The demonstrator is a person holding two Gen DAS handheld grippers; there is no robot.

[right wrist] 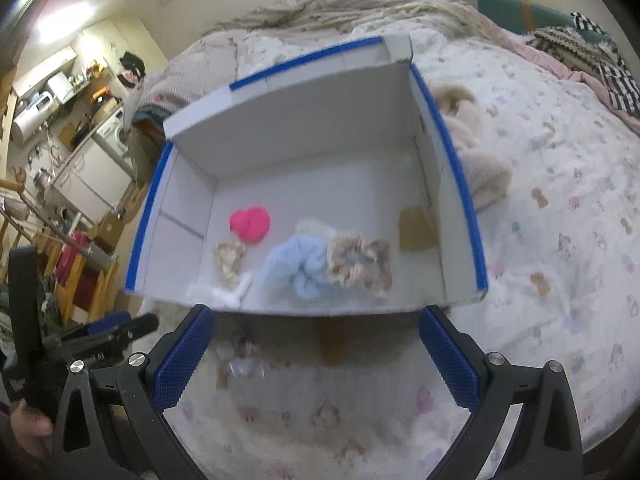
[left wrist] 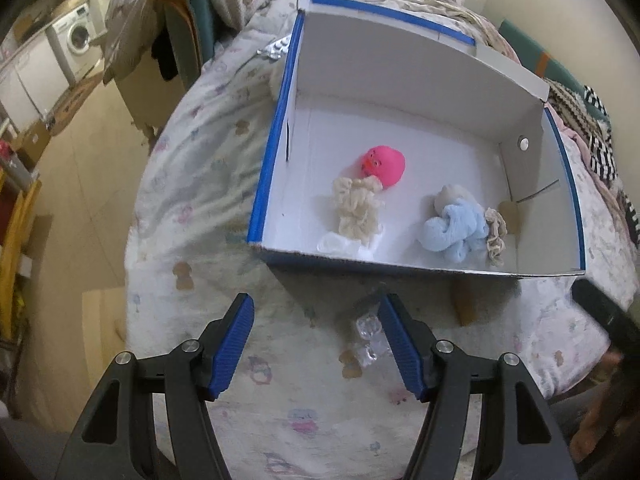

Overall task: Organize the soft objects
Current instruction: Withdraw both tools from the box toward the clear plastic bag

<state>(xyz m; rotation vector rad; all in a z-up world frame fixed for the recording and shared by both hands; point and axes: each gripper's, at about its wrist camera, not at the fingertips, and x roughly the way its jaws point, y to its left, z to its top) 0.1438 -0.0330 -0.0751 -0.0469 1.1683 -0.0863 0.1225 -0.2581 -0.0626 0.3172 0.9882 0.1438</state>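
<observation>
Bedspread (left wrist: 208, 184) | box (left wrist: 400, 92) with scrunchies ahead of both claws | left claw (left wrist: 316, 344) released | right claw (right wrist: 316, 356) released

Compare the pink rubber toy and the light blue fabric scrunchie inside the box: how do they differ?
The pink rubber toy is smooth and rounded, with a small face; the light blue fabric scrunchie is soft and ruffled. The toy lies farther back, the scrunchie nearer the front wall. The scrunchie touches a beige one; so does the toy. Both rest on the white cardboard box floor.

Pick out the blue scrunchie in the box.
The light-blue scrunchie, mid-box. The beige scrunchies flank it, and the pink toy sits behind.
</observation>
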